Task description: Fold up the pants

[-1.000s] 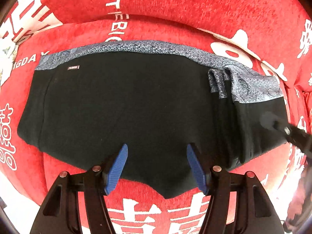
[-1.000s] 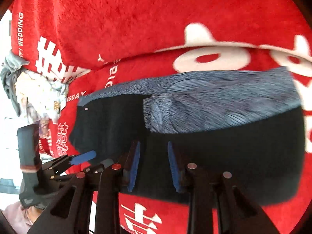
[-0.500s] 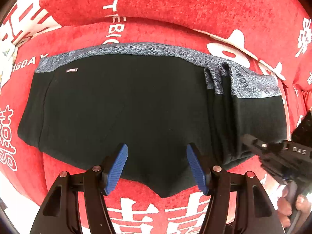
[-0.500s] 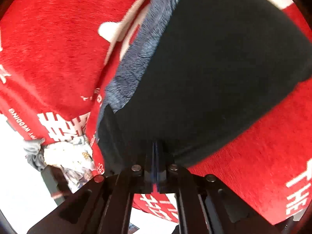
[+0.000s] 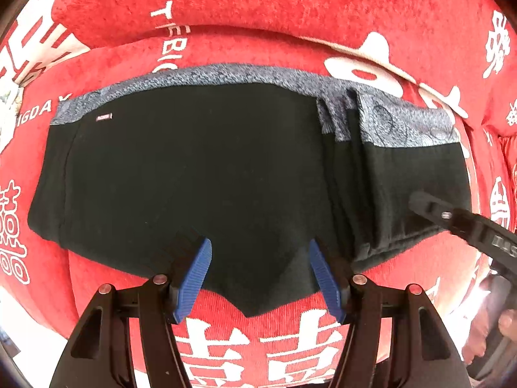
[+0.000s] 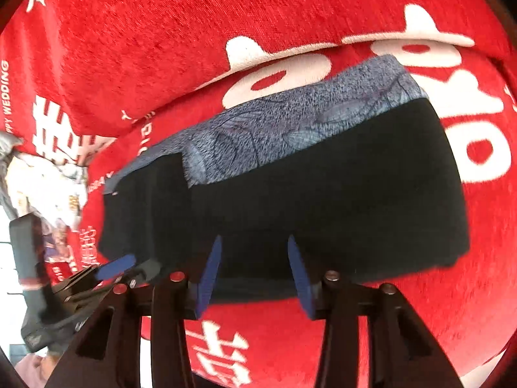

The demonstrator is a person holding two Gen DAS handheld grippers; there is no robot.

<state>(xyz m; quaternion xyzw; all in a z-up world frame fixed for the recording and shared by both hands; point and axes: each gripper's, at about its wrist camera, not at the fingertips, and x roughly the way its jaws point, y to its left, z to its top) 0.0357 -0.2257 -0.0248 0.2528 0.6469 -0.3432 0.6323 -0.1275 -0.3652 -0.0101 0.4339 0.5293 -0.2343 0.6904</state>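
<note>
Reading red cover [image 5: 290,9] print: "HAPPY WEDDING" partly cut | pants [image 5: 200,174] label [image 5: 104,117]: illegible

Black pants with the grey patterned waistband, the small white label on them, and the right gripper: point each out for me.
Black pants with grey patterned waistband [image 5: 200,174]: left wrist view, middle of the black fabric.
Small white label [image 5: 104,117]: left wrist view, its centre.
Right gripper [image 6: 253,274]: right wrist view, midway between its blue fingertips.
</note>
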